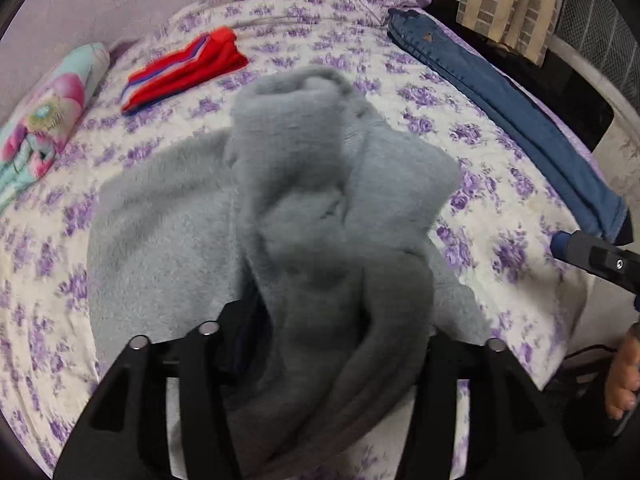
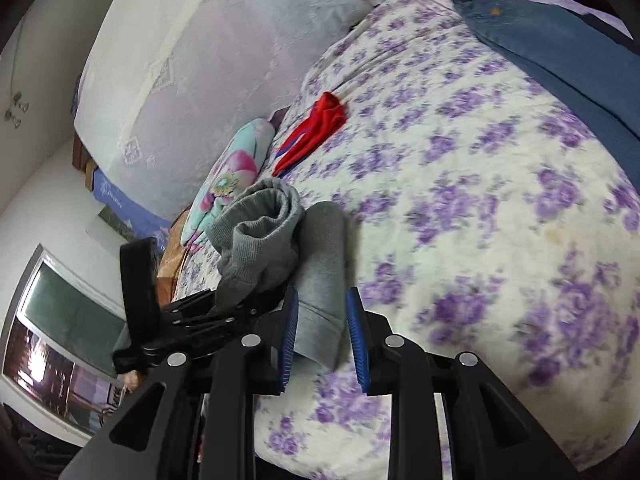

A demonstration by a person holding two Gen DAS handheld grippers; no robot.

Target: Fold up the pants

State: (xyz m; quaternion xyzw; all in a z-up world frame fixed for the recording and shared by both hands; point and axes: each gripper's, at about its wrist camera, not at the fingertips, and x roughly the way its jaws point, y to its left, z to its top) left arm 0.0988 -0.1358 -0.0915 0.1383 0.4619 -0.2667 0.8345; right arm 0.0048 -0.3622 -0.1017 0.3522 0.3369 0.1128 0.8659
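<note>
Grey fleece pants (image 1: 304, 184) lie bunched on the flowered bedspread (image 1: 500, 264). My left gripper (image 1: 342, 320) has a thick wad of them filling the space between its fingers, and cloth drapes over the pads and hides most of them. In the right wrist view the left gripper (image 2: 224, 308) holds that wad (image 2: 260, 236) raised off the bed. My right gripper (image 2: 322, 292) is open a little, and a flat grey fold (image 2: 320, 264) shows between its blue pads (image 2: 290, 340). One finger of the right gripper (image 1: 592, 256) shows at the right edge, beside the pants.
A folded red garment (image 1: 184, 68) and blue jeans (image 1: 508, 108) lie farther back on the bed. A rolled flowered blanket (image 1: 44, 120) sits at the left edge by the wall. A person's bare foot (image 1: 624, 376) stands beyond the bed's right edge.
</note>
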